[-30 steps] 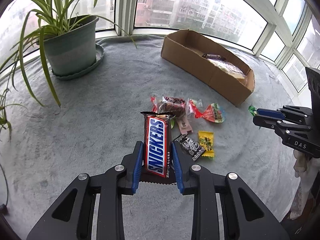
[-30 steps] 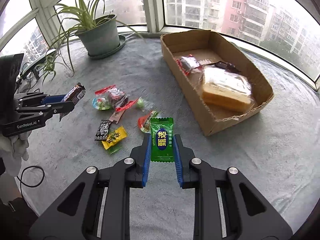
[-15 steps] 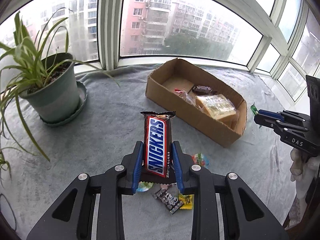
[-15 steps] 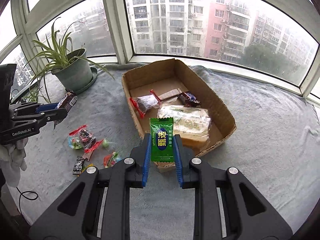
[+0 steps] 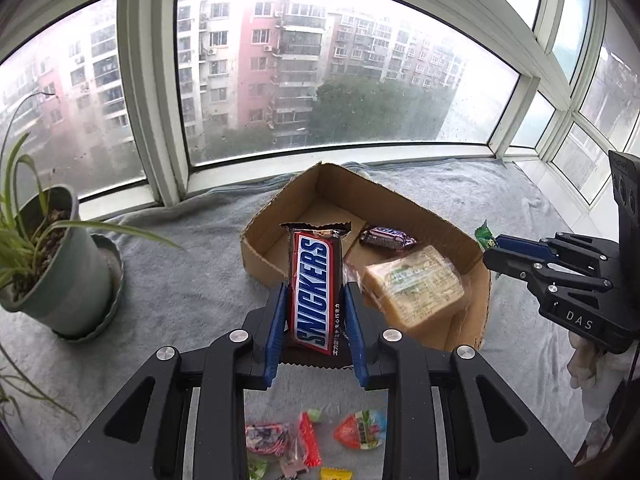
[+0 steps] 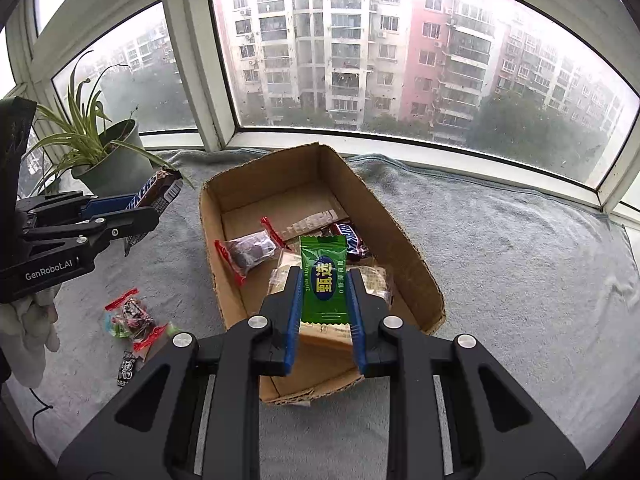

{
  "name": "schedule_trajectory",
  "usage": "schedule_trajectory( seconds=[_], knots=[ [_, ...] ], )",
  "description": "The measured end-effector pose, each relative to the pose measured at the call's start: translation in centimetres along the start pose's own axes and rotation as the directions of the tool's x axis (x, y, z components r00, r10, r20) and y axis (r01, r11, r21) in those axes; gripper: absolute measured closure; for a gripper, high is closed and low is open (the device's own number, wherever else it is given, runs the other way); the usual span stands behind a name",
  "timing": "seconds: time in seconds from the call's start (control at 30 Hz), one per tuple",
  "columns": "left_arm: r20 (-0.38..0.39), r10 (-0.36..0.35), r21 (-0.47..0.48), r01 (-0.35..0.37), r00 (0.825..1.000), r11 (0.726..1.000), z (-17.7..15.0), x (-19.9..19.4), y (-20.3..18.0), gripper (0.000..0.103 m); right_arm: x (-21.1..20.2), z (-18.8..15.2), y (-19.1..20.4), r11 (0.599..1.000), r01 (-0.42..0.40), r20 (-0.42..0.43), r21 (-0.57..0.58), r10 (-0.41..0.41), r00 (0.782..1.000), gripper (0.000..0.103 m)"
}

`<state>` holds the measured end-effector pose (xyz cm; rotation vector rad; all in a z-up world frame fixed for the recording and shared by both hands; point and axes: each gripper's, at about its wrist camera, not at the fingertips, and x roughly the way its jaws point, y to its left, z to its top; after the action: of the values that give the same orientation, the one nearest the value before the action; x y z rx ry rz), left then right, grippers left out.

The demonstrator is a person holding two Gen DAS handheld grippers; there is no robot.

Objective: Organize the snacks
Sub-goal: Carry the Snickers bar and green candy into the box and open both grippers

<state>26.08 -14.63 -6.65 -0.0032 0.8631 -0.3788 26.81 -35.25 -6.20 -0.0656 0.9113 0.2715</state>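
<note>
My left gripper (image 5: 314,292) is shut on a Snickers bar (image 5: 315,292) that stands upright between its blue pads, just before the near left wall of the open cardboard box (image 5: 260,256). My right gripper (image 6: 325,280) is shut on a green candy packet (image 6: 324,280) and hangs over the box (image 6: 404,240). Inside the box lie a wrapped sandwich (image 5: 416,284), a small dark chocolate bar (image 5: 387,237) and a red-edged clear packet (image 6: 248,254). Each gripper shows in the other's view: the right gripper (image 5: 486,246) at the box's right side, the left gripper (image 6: 160,196) left of the box.
Loose candies (image 6: 130,318) lie on the grey blanket (image 6: 520,260) left of the box, and the same candies (image 5: 308,440) show under my left gripper. A potted spider plant (image 5: 52,264) stands at the far left by the windows. A white-gloved hand (image 6: 28,328) holds the left gripper.
Both grippers have risen and moved toward the box, each still holding its snack. The loose candies have slid to the bottom of the left view; the box now sits right behind both snacks.
</note>
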Motion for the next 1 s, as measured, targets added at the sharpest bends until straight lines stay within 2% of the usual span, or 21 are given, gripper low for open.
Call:
schedule_trajectory(
  seconds=[0.3,0.57,0.77,0.97,1.0],
  knots=[
    [-0.016,-0.023,-0.005,0.023,1.0,1.0,2.4,3.6,-0.9,0.076,3.7,1.7,-1.3,1.0,0.013,-0.023,0.02,-0.013,1.0,0.081],
    [-0.052,-0.02,-0.018,0.019,0.998,1.0,2.6,6.3,-0.5,0.076,7.5,2.0,-1.3,1.0,0.004,-0.059,0.023,-0.002,0.998,0.081],
    [-0.062,-0.022,-0.023,0.02,0.998,1.0,2.5,7.3,-0.4,0.076,8.7,1.9,-1.2,1.0,0.008,-0.074,0.02,-0.007,0.997,0.08],
    [-0.062,-0.032,-0.029,0.031,0.998,0.999,2.4,7.3,-0.4,0.076,8.3,1.7,-1.5,0.999,0.026,-0.066,0.033,-0.024,0.998,0.058],
    [-0.062,-0.033,-0.025,0.031,0.998,0.999,2.4,7.1,-0.5,0.075,8.1,1.6,-1.5,0.999,0.029,-0.065,0.032,-0.027,0.998,0.058]
  ],
)
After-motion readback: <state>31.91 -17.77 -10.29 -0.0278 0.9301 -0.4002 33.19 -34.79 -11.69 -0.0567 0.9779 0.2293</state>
